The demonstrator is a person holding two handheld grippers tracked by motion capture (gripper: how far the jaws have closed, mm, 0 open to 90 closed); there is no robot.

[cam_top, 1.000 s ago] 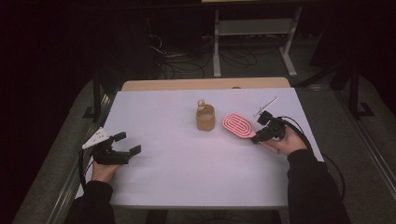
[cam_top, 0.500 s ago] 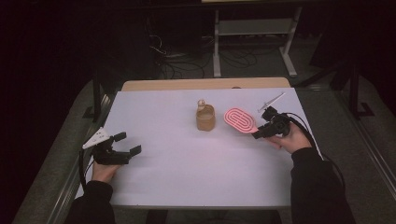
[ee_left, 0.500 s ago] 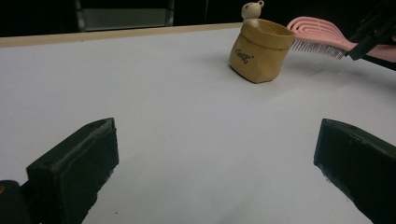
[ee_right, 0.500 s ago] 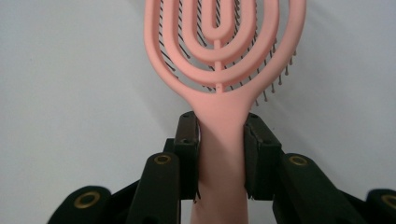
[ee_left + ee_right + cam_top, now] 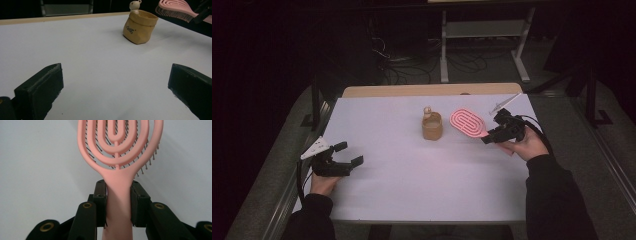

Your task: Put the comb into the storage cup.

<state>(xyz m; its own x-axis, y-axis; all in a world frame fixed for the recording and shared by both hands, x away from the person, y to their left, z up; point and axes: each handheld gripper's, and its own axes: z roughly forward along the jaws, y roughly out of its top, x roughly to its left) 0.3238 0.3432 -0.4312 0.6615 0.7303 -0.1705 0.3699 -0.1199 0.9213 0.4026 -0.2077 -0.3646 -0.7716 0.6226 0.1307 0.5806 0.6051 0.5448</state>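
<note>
A pink vented hairbrush [image 5: 468, 122] [image 5: 117, 150] hangs above the white table [image 5: 412, 170], bristles down. My right gripper [image 5: 490, 138] [image 5: 118, 195] is shut on its handle, both pads pressed against the sides. A tan pouch-shaped holder [image 5: 432, 127] [image 5: 140, 28] with a small bear figure on its rim stands just left of the brush head, apart from it. The brush [image 5: 176, 9] also shows in the left gripper view, past the holder at the top right. At the table's left edge my left gripper [image 5: 348, 154] [image 5: 112, 87] rests open, with nothing between its jaws.
A wooden strip [image 5: 427, 90] runs along the table's far edge. Behind it a metal stand [image 5: 482, 35] and cables [image 5: 402, 65] lie on the dark floor. Dark frame posts [image 5: 316, 100] stand at the table's sides.
My right gripper has risen with the hairbrush, which now sits higher and a little farther back above the table. The left gripper has stayed where it was.
</note>
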